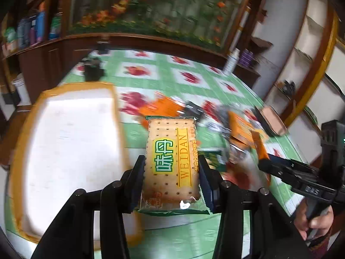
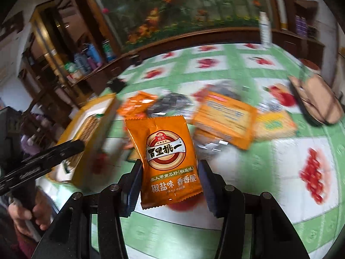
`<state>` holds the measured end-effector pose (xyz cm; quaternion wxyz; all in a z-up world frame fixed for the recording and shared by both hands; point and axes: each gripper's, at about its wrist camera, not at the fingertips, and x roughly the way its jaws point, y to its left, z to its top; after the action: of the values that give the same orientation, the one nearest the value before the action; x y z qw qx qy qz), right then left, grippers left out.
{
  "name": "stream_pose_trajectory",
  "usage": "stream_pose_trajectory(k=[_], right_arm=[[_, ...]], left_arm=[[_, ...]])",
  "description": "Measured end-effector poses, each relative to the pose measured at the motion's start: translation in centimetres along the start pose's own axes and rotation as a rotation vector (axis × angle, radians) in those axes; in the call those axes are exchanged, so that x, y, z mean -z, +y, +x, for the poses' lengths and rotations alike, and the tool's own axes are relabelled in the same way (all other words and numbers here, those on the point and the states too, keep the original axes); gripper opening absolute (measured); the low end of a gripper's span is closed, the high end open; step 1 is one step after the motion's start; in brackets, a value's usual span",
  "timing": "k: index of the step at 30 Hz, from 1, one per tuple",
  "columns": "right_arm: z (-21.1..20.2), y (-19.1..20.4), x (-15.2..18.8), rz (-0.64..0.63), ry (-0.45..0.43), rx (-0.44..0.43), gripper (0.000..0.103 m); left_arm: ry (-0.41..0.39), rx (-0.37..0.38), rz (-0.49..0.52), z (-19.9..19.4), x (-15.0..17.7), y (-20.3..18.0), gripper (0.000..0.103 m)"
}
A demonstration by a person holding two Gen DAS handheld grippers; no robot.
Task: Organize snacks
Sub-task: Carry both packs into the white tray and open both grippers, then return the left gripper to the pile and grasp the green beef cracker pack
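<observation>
Green floral tablecloth (image 1: pixel 176 233); left fingers (image 1: pixel 138 172) grip cracker pack (image 1: pixel 170 161), right fingers (image 2: pixel 135 179) grip orange seed packet (image 2: pixel 168 161).

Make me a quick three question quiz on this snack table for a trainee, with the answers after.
1. True or false: the left hand-held gripper holds the cracker pack.
2. What colour is the seed packet in the right hand-held gripper?
3. Seen from the left wrist, the tray lies: A) left of the crackers, B) right of them.

Key: 1 true; 2 orange; 3 A.
</observation>
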<state>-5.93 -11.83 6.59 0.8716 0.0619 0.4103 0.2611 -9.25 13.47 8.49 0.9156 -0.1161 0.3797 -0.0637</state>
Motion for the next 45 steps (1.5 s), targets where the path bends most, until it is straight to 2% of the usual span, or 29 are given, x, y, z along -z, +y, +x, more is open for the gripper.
stream_pose_trajectory(k=[7,12,15,20,26,29,38,41,42,45], right_arm=[[3.8,7.7,-2.6,-0.114,0.059,-0.092,0.055],[6.8,12.8,-4.6,-0.165,0.098,-0.138,0.055],[9.1,15.2,-6.4,-0.171,0.126,-0.155,0.055],[15.1,18.0,-9.2,-0.153,0.186,-0.148,0.055],[21.8,18.8,-11.2,-0.097,0.247,-0.096,0.055],[23.6,18.5,-11.5,-0.062,0.275,-0.105,0.055],[26.3,19.5,-11.8,-0.066,0.3,-0.077,0.058],[26.2,19.5,-11.8,-0.056,0.302,-0.099,0.061],[26.2,19.5,-11.8,-0.055,0.306,-0.103,0.064],[25.3,19.1,-11.8,-0.04,0.291,-0.127,0.064]], left_arm=[[-0.031,-0.103,-0.125,-1.6,-0.7,7.4,0.046],[-0.029,-0.172,-0.161,-1.4,-1.6,11.3,0.046],[-0.015,-0.21,-0.164,-0.9,-2.6,13.1,0.046],[0.038,-0.232,-0.196,1.3,-4.5,16.0,0.046],[0.107,-0.27,-0.195,4.1,-5.1,17.3,0.046],[0.119,-0.271,-0.197,4.7,-4.9,17.5,0.046],[0.114,-0.302,-0.189,5.1,-5.4,17.5,0.047],[0.108,-0.29,-0.194,4.9,-5.3,17.6,0.056],[0.104,-0.281,-0.196,4.8,-5.2,17.6,0.057],[0.074,-0.271,-0.2,3.8,-5.1,17.4,0.058]])
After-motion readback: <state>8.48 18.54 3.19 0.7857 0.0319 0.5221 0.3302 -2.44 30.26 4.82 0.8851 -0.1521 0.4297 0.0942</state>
